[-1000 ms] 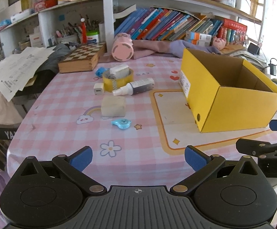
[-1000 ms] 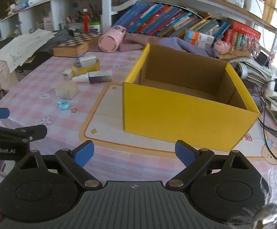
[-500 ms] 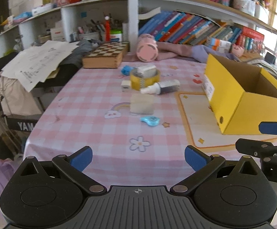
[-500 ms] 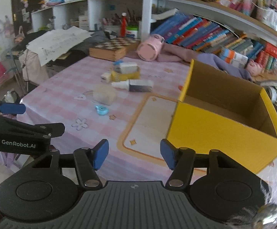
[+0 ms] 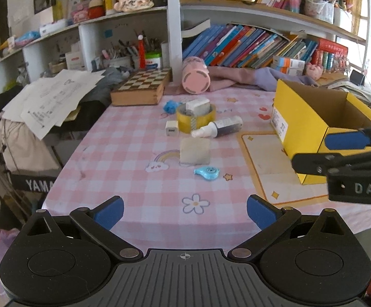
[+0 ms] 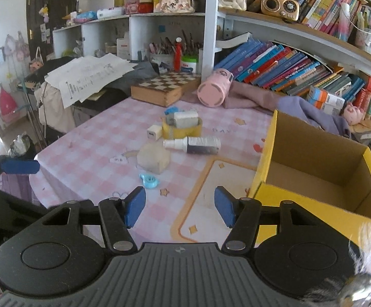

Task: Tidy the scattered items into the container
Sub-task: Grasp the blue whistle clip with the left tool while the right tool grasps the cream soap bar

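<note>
An open yellow cardboard box (image 5: 310, 120) (image 6: 321, 179) stands on the right of the pink checked table and looks empty. Scattered left of it lie a spray bottle (image 5: 217, 128) (image 6: 193, 144), a beige block (image 5: 195, 151) (image 6: 154, 158), a small blue tape dispenser (image 5: 207, 173) (image 6: 148, 180), a white charger cube (image 5: 171, 128) (image 6: 153, 132) and a yellow tape roll (image 5: 196, 118) (image 6: 181, 129) with a grey-white block in it. My left gripper (image 5: 185, 211) is open and empty over the near table edge. My right gripper (image 6: 179, 207) is open and empty, nearer the box.
A wooden chessboard box (image 5: 143, 89), a pink tumbler on its side (image 5: 195, 78) and purple cloth (image 5: 249, 76) lie at the table's back. Bookshelves stand behind. A paper-covered keyboard (image 5: 54, 97) is left of the table. The right gripper's fingers (image 5: 344, 140) show at the left view's right edge.
Both grippers have pulled back and up from the table, so the items and box look farther away. The right gripper's jaws narrowed earlier and are a little wider now.
</note>
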A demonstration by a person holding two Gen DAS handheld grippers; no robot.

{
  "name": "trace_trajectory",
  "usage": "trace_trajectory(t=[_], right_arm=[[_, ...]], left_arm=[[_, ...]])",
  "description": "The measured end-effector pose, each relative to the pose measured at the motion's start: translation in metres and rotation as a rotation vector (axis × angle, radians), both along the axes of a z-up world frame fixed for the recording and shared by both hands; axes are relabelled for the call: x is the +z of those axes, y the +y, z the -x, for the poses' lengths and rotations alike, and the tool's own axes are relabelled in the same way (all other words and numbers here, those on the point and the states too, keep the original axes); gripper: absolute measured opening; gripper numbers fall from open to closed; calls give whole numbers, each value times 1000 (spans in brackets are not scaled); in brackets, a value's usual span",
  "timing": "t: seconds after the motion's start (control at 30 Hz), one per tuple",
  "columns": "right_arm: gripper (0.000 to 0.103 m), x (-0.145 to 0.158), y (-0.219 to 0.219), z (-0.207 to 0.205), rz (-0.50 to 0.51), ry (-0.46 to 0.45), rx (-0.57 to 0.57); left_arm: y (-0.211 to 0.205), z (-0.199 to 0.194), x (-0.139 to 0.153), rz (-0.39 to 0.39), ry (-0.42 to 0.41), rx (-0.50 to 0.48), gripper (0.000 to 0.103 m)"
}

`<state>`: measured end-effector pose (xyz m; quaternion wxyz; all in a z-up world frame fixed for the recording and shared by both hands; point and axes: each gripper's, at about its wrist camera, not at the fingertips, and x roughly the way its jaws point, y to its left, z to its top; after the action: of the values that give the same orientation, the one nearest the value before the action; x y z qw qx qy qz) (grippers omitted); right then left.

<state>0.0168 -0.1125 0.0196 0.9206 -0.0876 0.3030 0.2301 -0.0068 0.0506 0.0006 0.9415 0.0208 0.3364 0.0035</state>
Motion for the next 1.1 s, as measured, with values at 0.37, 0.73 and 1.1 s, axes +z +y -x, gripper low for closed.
trace_trajectory(t=[0.37,0.73,1.1], right_arm=[[58,0,20,-47,-19,18,35],[58,-17,48,-117,33,112,71],[58,-35,67,-163,76,186,120]], left_arm=[[4,-42,-19,1,29,-37,93],[7,-101,-53,57,108,-69,68],[5,-134,-75,95,156,-128,50]])
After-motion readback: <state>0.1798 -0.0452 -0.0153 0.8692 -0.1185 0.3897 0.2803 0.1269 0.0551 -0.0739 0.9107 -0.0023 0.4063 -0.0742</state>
